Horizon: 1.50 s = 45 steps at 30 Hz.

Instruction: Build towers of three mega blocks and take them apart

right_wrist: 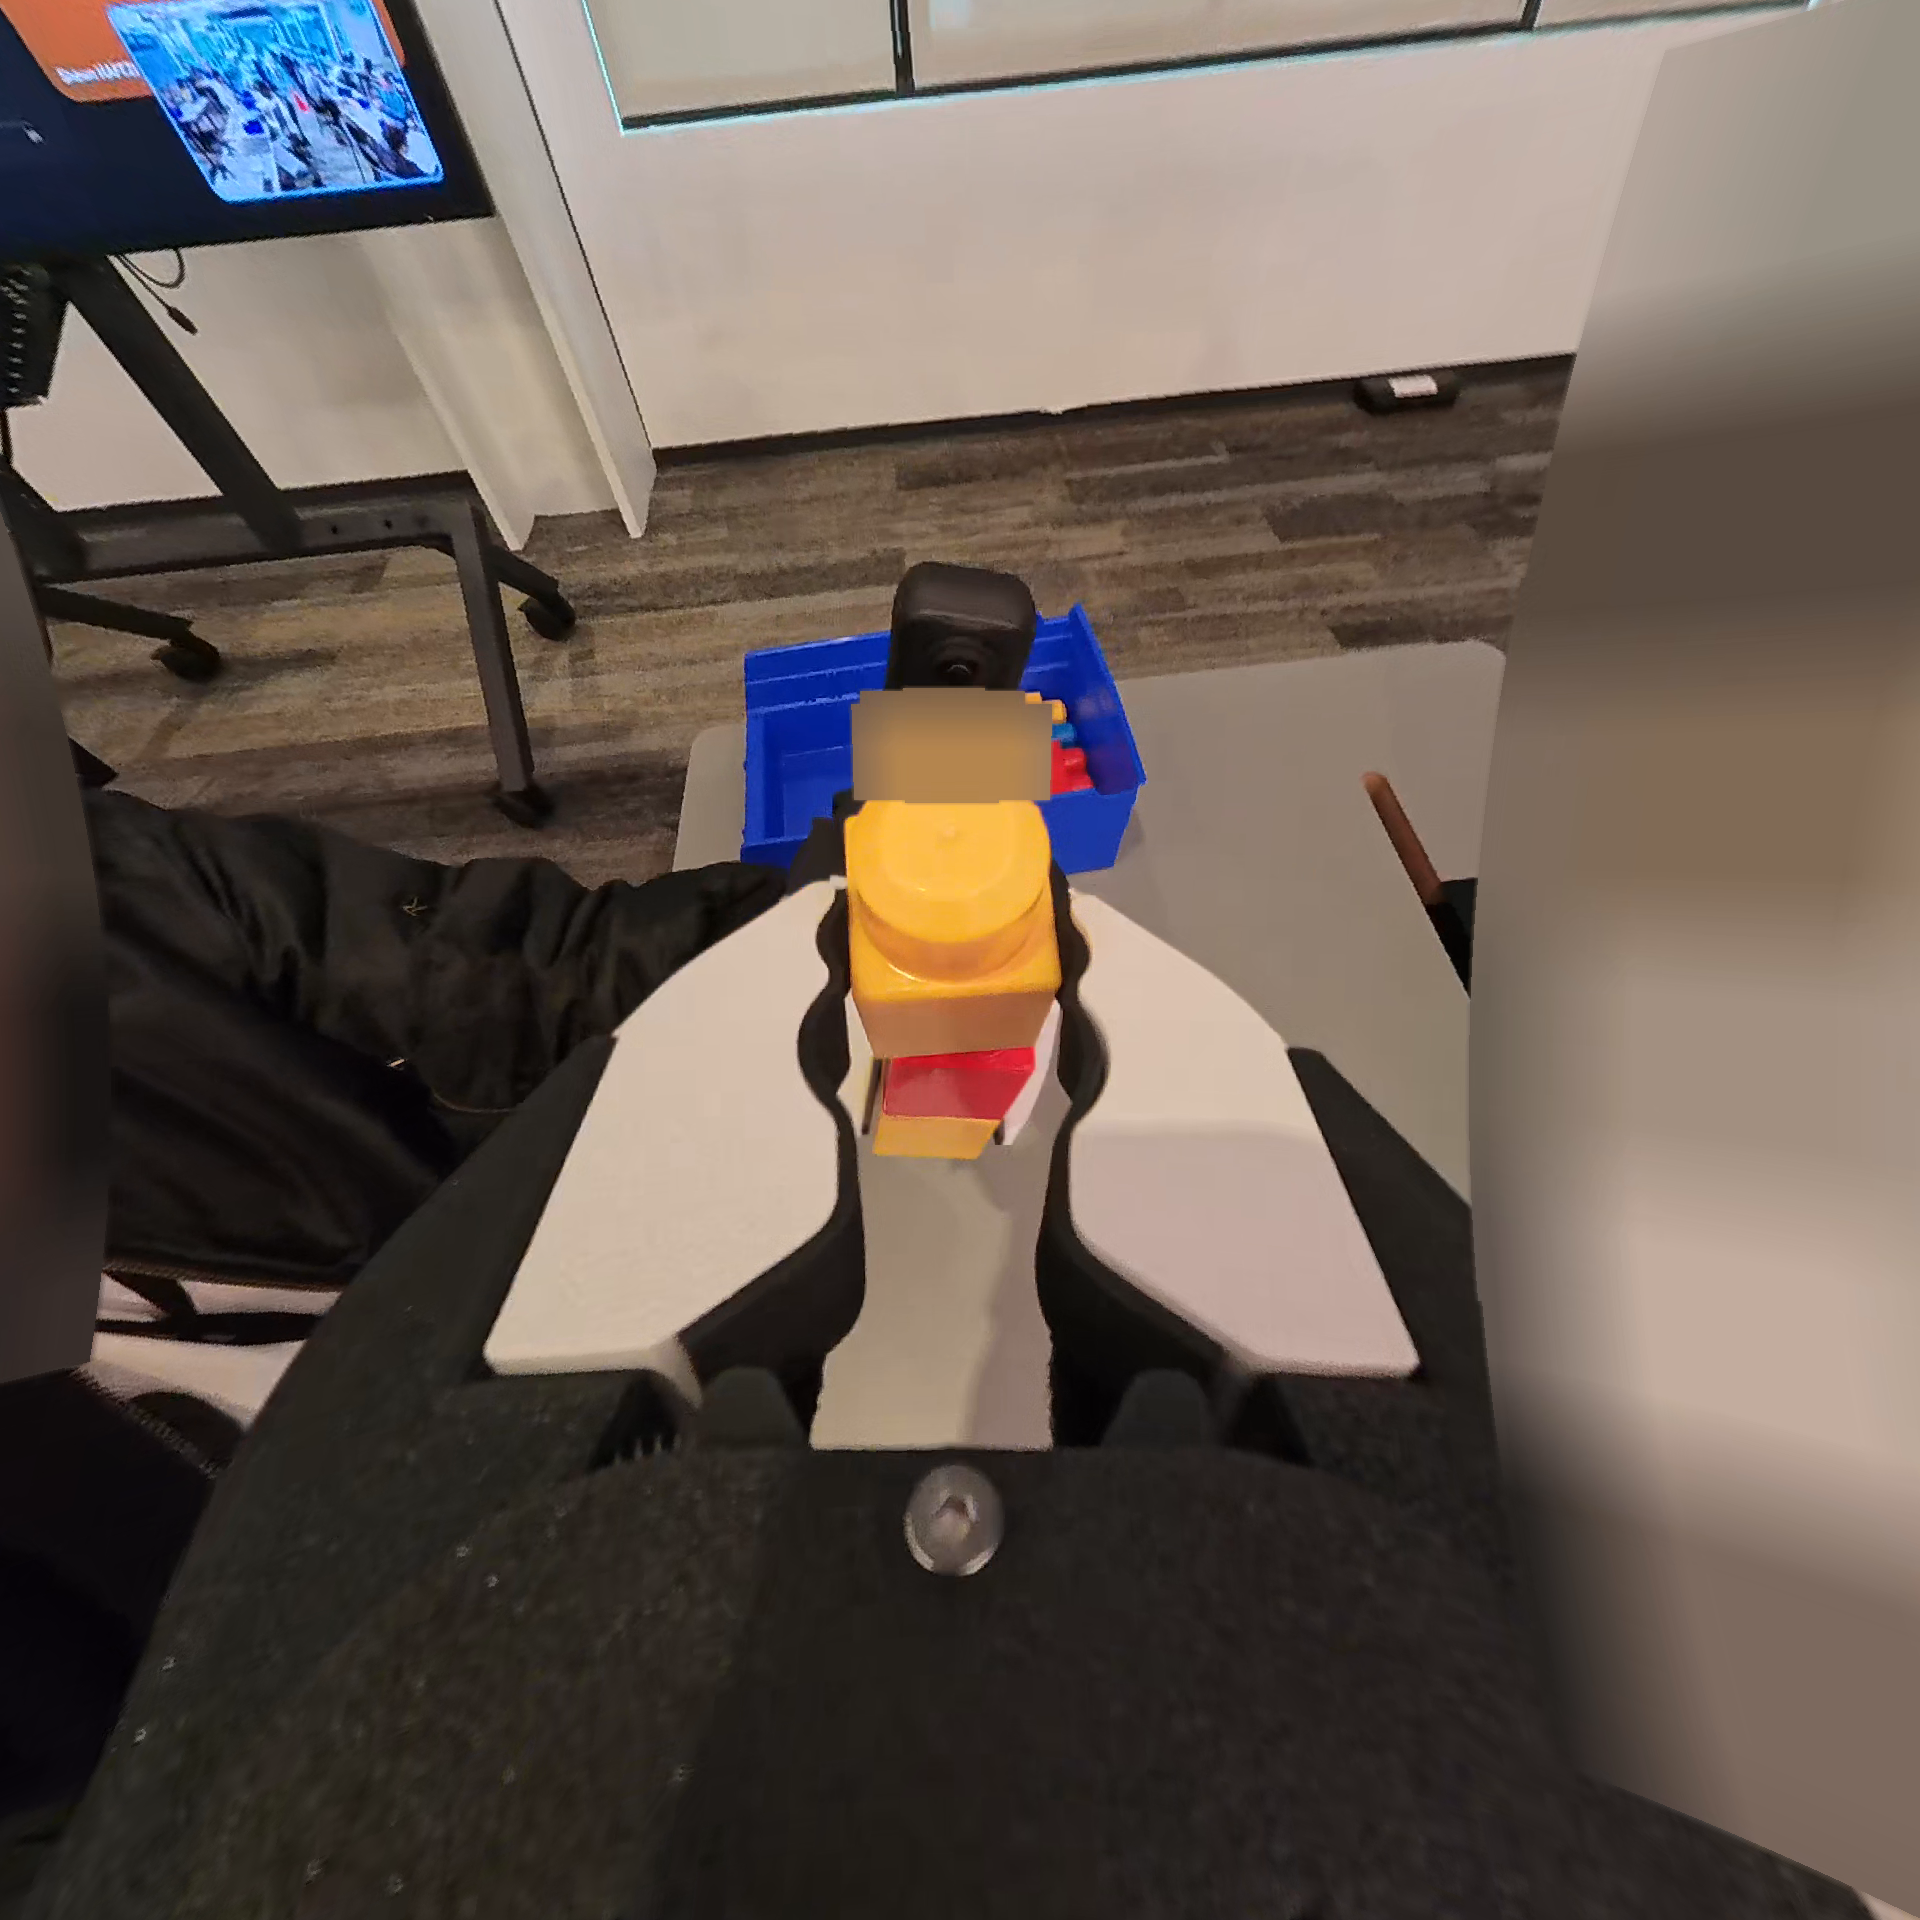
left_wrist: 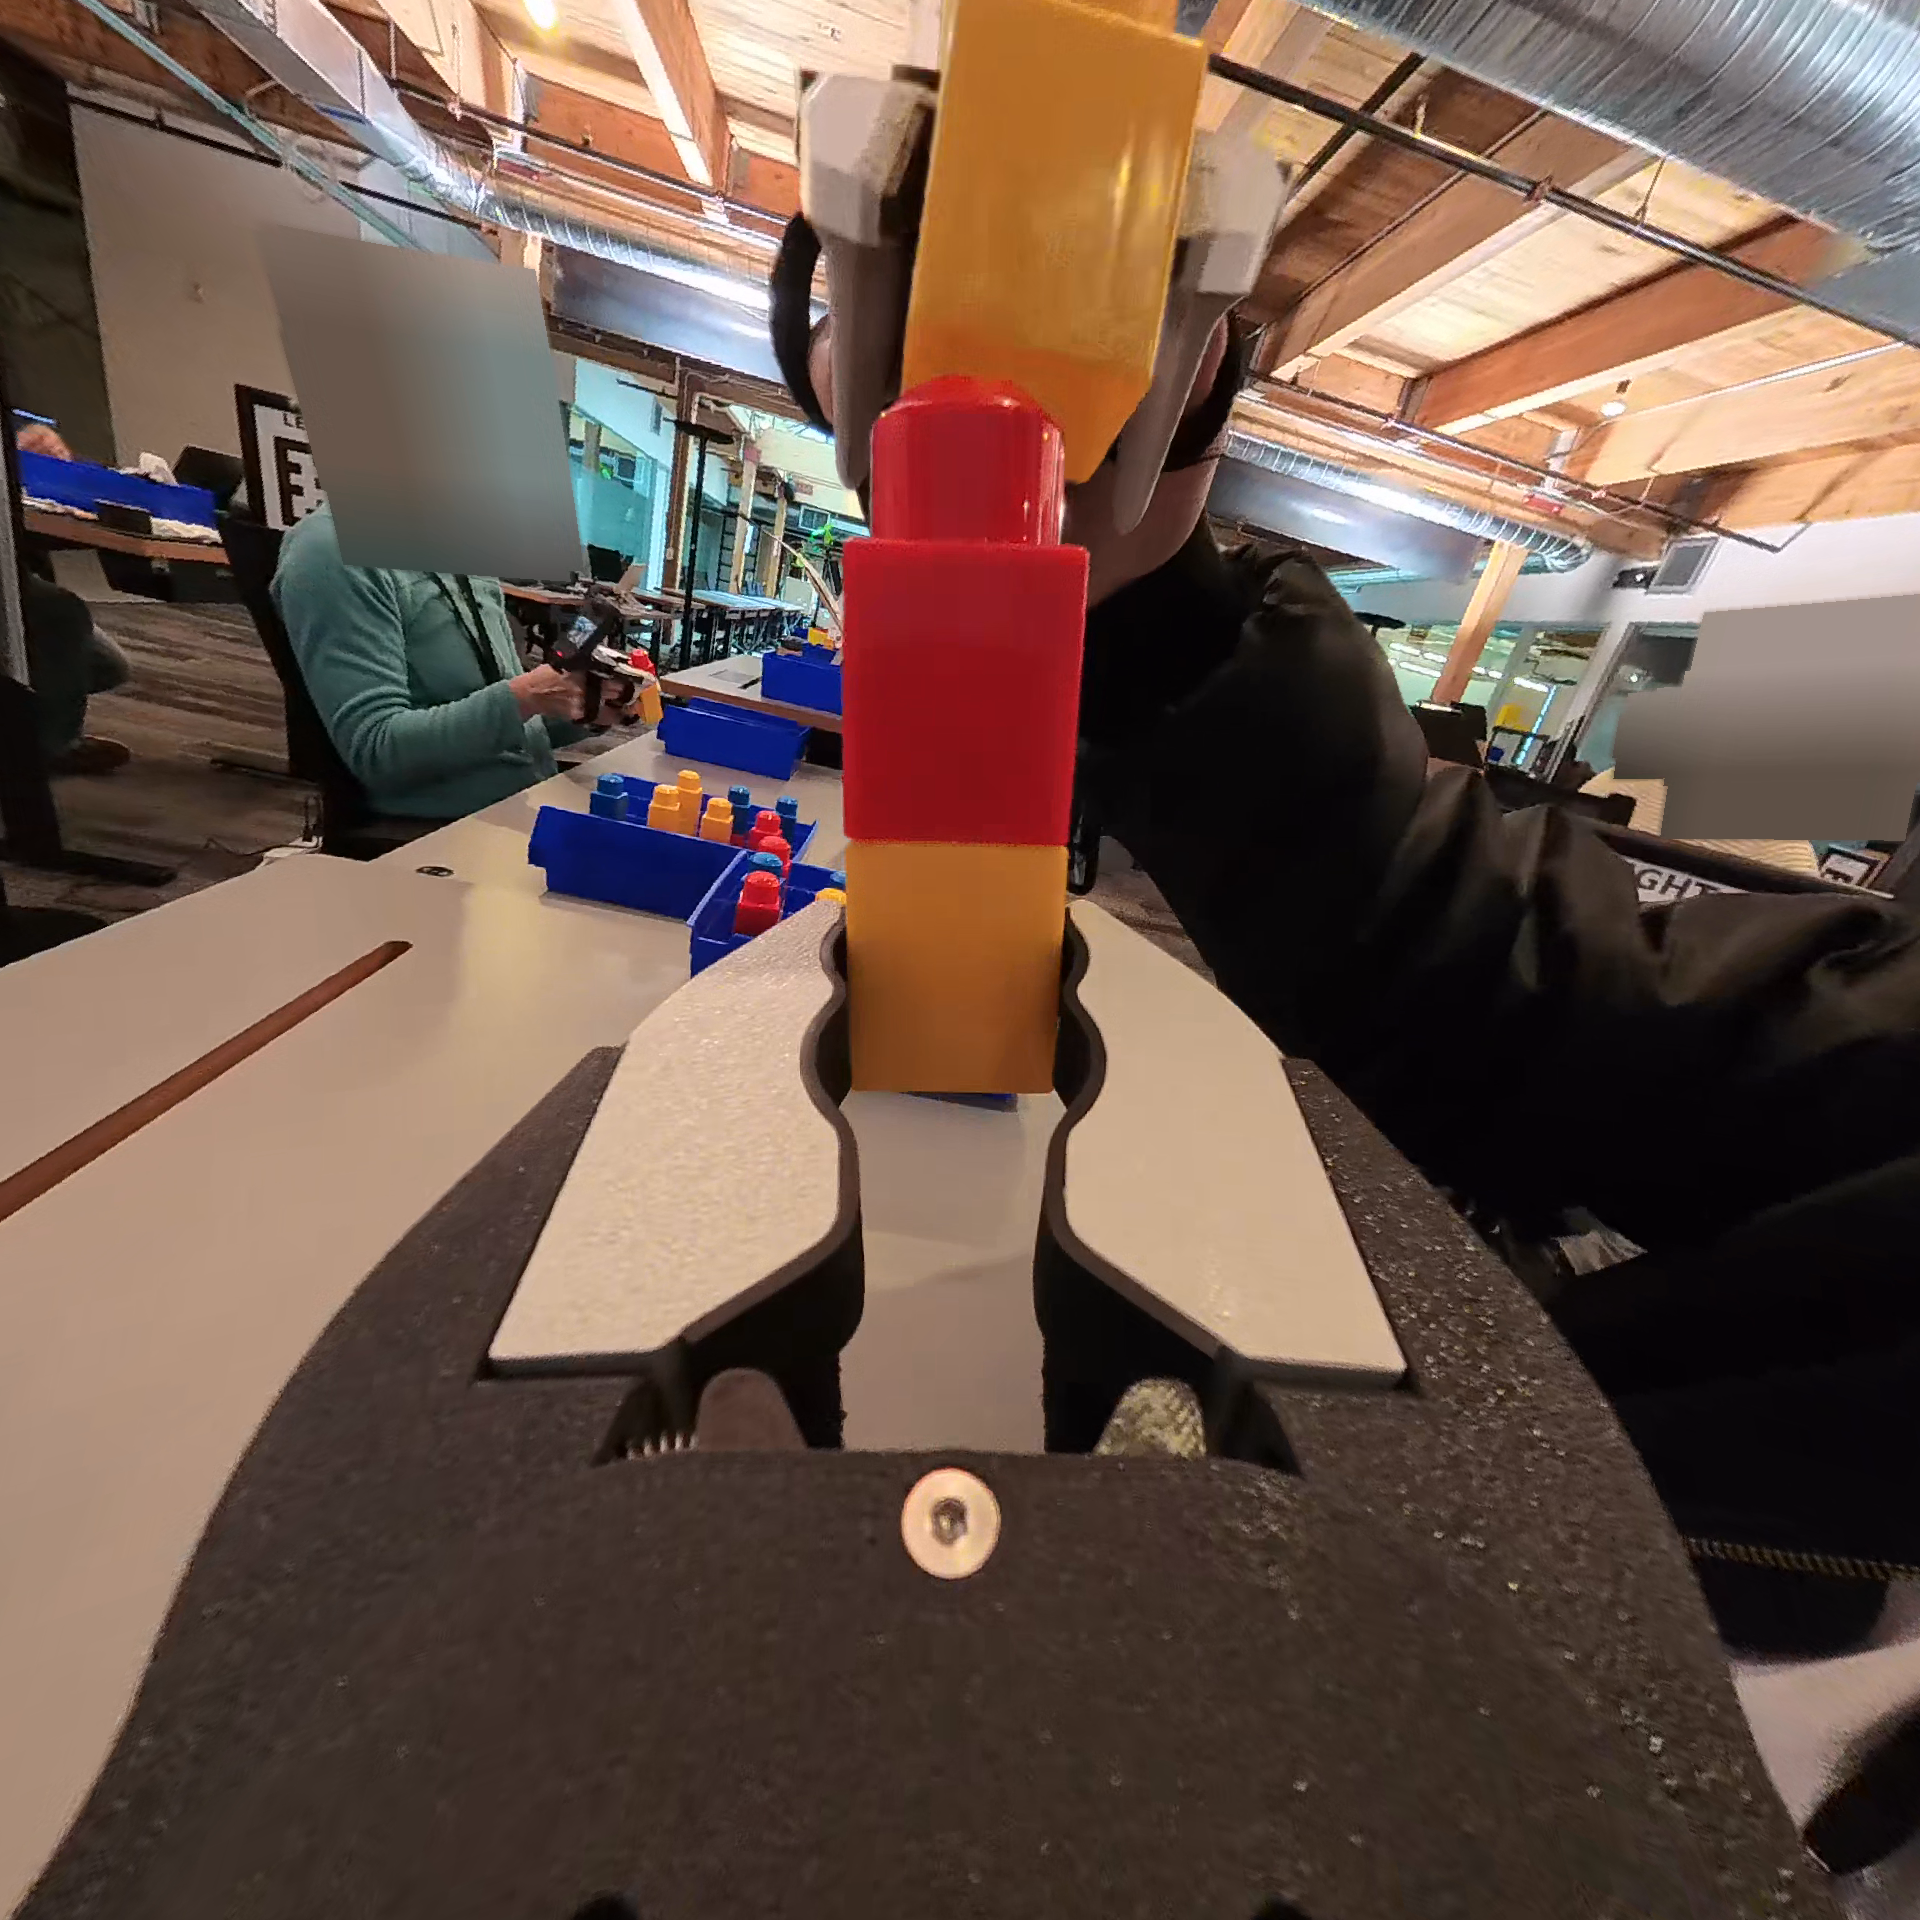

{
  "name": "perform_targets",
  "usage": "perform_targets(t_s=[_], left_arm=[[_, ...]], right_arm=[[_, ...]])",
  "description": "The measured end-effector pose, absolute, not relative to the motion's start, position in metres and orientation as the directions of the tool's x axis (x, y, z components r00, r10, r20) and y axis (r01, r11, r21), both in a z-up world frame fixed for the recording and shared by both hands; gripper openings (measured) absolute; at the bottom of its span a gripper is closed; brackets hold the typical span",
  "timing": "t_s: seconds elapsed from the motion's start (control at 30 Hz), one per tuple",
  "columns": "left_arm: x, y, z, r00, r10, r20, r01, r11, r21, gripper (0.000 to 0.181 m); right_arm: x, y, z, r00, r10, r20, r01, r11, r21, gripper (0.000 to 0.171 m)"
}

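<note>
Between the left gripper (left_wrist: pixel 954 997) fingers, the bottom yellow block (left_wrist: pixel 951 966) is clamped on the counter (left_wrist: pixel 208 1091). Above, a yellow top block (right_wrist: pixel 951 935) is gripped by the right gripper (right_wrist: pixel 951 997) over the red block (left_wrist: pixel 961 686). Beyond, assorted blocks are held in blue bins (left_wrist: pixel 623 862).

right gripper (right_wrist: pixel 951 997) pinching top yellow block (right_wrist: pixel 951 935), looking down on it. red block (right_wrist: pixel 951 1086) and lower yellow block (right_wrist: pixel 930 1136) under it. blue bin (right_wrist: pixel 1101 821) behind on grey table (right_wrist: pixel 1247 831).
</note>
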State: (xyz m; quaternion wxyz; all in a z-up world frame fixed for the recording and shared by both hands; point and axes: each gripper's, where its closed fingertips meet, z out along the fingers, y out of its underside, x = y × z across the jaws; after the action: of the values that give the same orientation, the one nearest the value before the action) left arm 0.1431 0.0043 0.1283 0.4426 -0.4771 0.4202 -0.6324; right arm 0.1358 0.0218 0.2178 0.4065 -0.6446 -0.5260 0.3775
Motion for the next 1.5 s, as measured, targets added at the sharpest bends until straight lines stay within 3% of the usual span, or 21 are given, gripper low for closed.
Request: perform_targets(t_s=[0.33,0.9,1.33,1.5], left_arm=[[0.142,-0.003,0.132,-0.16,-0.969,0.188,0.162,-0.214,-0.963,0.036],[0.146,-0.007,0.128,-0.145,-0.972,0.186,0.12,-0.204,-0.971,0.035],[0.151,-0.013,0.117,-0.159,-0.97,0.184,0.034,-0.191,-0.981,0.035],[0.147,-0.013,0.127,-0.176,-0.966,0.192,0.091,-0.21,-0.974,0.036]], right_arm=[[0.127,0.018,0.207,0.18,0.977,-0.111,0.501,-0.188,-0.845,0.036],[0.129,0.014,0.197,0.259,0.944,-0.204,0.512,-0.313,-0.8,0.036],[0.14,0.005,0.184,0.268,0.949,-0.165,0.624,-0.302,-0.721,0.036],[0.136,0.007,0.191,0.226,0.973,-0.045,0.571,-0.17,-0.803,0.038]])
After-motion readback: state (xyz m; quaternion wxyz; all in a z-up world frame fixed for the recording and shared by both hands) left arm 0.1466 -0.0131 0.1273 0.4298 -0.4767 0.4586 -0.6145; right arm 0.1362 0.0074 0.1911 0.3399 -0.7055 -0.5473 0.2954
